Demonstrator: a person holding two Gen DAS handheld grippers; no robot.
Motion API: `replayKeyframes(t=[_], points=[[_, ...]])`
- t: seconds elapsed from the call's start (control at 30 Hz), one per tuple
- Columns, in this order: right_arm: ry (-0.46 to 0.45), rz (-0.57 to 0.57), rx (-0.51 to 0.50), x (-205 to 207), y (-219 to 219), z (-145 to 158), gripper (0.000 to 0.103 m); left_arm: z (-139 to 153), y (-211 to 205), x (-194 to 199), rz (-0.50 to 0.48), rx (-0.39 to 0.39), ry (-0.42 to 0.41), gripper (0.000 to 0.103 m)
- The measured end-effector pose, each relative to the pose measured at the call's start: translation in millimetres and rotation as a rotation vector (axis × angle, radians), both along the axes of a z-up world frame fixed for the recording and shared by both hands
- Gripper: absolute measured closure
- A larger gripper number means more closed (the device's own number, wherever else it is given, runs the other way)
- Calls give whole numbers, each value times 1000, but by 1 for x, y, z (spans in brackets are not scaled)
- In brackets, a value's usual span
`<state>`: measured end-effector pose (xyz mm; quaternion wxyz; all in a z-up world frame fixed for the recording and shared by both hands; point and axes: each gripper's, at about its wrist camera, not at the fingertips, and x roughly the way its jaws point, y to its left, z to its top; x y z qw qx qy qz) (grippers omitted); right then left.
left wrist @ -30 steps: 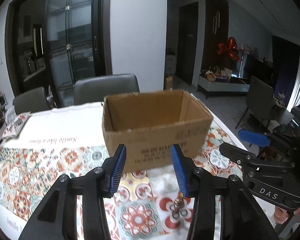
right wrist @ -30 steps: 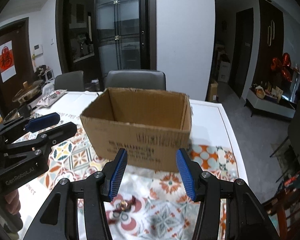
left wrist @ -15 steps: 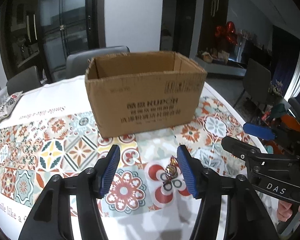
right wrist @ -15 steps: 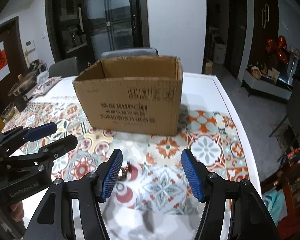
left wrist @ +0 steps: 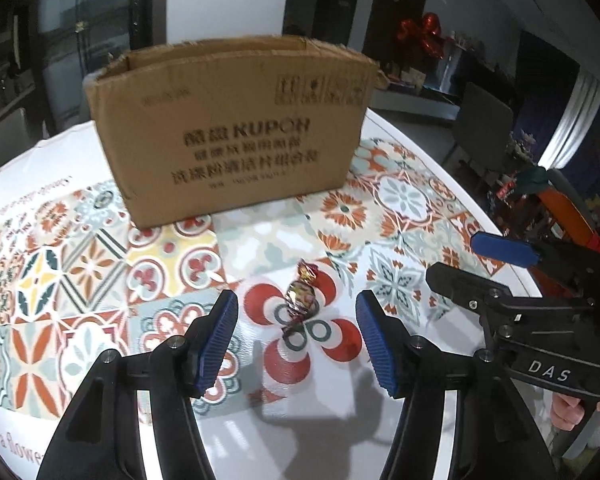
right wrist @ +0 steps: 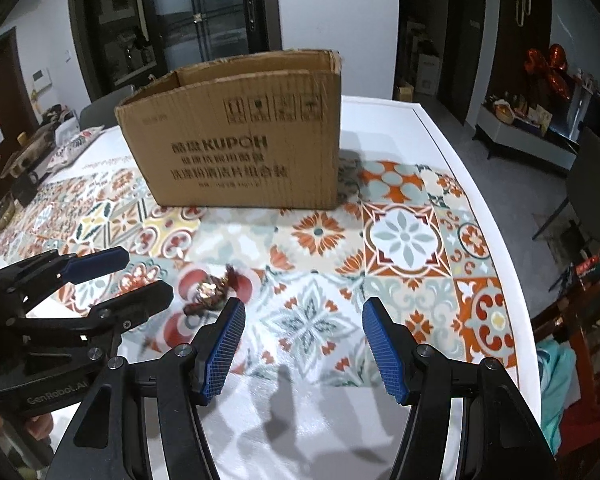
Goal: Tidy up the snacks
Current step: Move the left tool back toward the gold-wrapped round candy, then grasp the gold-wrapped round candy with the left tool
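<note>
A wrapped candy (left wrist: 299, 300) is framed between the left gripper (left wrist: 297, 337)'s parted jaws; the right gripper (right wrist: 303, 347)'s jaws are likewise held apart, empty, before a cardboard box (right wrist: 236, 136).

Candies you have on the tablecloth: one wrapped candy (left wrist: 299, 299)
Boxes you have: one open cardboard box (left wrist: 236, 132)
Grippers you hold: two, the left gripper (left wrist: 296, 340) and the right gripper (right wrist: 303, 344)
Tablecloths: one patterned tablecloth (right wrist: 404, 240)

Dim room w/ white wall (right wrist: 332, 8), dark glass doors (right wrist: 204, 12) behind. Grey chair (right wrist: 104, 110) at table's far side; red balloons (right wrist: 548, 68) over low cabinet (right wrist: 528, 148) at right.
</note>
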<state>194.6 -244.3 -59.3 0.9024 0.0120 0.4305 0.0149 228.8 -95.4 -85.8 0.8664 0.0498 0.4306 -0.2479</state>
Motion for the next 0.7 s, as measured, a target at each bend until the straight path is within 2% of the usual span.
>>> replayKeyframes(t=[0.37,0.6,0.7], points=[[78,-54,9,5,-10,-24,41,-29,-14,19,-23,44,60,49],[111,-70,30,10,-14,-34,41,-39,-23,27,-27,71,77,61],[123,-84,45,13,-17,-38,41,-41,-24,31,-19,69,83,63]])
